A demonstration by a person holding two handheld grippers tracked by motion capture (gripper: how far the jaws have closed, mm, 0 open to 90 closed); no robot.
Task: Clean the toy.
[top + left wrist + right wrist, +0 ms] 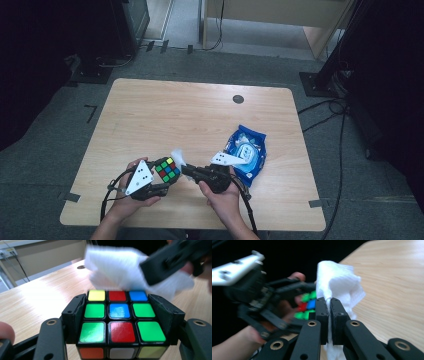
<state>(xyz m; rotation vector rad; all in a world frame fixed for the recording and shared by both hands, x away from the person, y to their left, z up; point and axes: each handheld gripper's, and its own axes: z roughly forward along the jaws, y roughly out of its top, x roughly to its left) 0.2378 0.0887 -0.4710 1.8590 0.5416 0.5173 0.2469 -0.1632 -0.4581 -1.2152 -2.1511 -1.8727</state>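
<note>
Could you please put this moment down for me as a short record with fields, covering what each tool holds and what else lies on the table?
work in hand: wiping a puzzle cube with a white wipe
left tool: shut on the puzzle cube, its jaws pressing two opposite sides
right tool: shut on the white wipe
wipe and cube: wipe at the cube's far top edge; contact cannot be told
blue wipes pack: lies flat on the table, beside the right hand
cube's top centre square: blue

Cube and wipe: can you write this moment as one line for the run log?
left tool: shut on puzzle cube | right tool: shut on white wipe | wipe at cube's top edge | blue wipe pack on table
</note>
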